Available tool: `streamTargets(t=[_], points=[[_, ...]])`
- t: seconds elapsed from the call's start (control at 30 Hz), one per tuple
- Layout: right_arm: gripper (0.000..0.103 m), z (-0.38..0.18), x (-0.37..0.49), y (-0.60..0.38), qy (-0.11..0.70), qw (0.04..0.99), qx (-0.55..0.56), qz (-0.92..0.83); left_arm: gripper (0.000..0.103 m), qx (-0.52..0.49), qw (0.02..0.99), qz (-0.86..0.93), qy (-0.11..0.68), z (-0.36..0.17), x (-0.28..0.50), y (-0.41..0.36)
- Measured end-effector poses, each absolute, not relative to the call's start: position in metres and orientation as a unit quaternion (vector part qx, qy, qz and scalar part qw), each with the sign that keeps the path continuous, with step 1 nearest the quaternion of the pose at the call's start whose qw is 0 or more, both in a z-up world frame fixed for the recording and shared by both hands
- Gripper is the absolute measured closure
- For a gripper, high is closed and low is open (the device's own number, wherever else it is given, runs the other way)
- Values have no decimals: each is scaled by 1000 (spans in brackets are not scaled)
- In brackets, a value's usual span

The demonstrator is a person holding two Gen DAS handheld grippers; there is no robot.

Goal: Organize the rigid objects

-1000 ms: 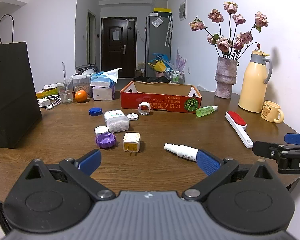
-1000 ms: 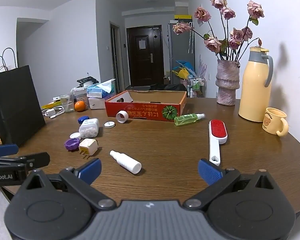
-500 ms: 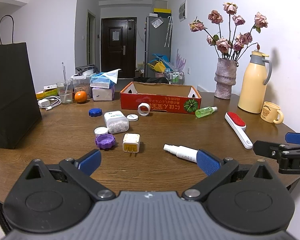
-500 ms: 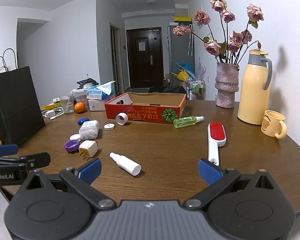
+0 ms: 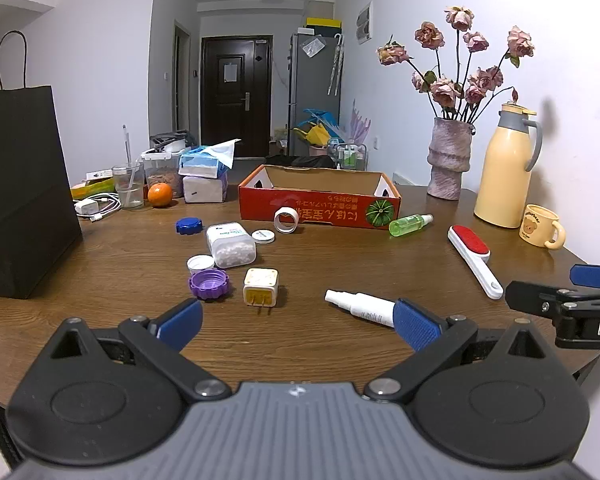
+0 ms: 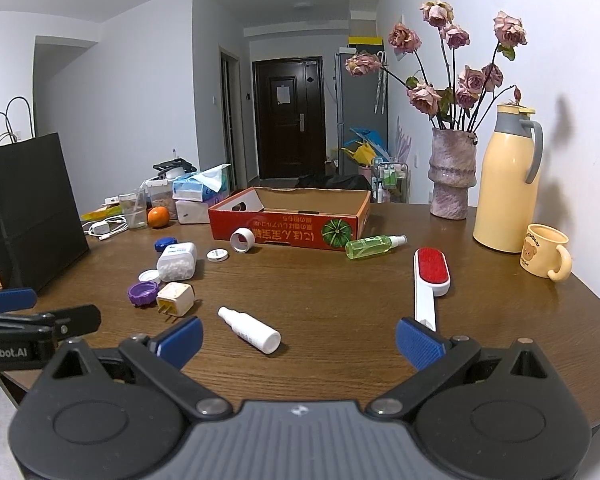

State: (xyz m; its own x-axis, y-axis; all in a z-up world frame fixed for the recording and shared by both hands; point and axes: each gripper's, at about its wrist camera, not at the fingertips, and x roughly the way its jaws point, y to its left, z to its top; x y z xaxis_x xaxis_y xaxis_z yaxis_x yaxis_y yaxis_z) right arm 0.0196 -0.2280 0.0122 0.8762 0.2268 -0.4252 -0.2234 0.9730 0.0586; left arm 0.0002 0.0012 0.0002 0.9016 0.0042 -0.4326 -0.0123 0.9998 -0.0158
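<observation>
Clutter for sorting lies loose on the tabletop (image 5: 380, 264) in front of the red box (image 5: 318, 204), which stands empty at the far middle and looks like the place to put it all. Just before the box are a tape ring (image 5: 285, 219), a white lid (image 5: 263, 236), a pill tub (image 5: 231, 244) and a blue cap (image 5: 188, 225); off its right corner lies a green bottle (image 5: 410, 224), and further right of that a lint brush (image 5: 474, 255). Nearer the viewer than the box sit a purple cap (image 5: 209, 284), a plug (image 5: 260, 286) and a white spray bottle (image 6: 249, 329). Nothing is gripped yet, so the step is probably a first pick. The spray bottle is closest to both claws; since it would likely roll, it is best taken across its body, pads square to its sides, then lifted clear before carrying it over the box wall. Both claws hover low at the near edge, facing the box, level and side by side: the left claw (image 5: 296, 320) spread wide and empty, the right claw (image 6: 298, 336) likewise wide and empty.
</observation>
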Motion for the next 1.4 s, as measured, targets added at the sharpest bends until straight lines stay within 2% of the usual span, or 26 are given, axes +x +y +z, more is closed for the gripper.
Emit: streamTargets(t=[1.4], points=[[0,16,13,-229,206,973,-2,108,0,-9,976,3,215,11,1,-7]])
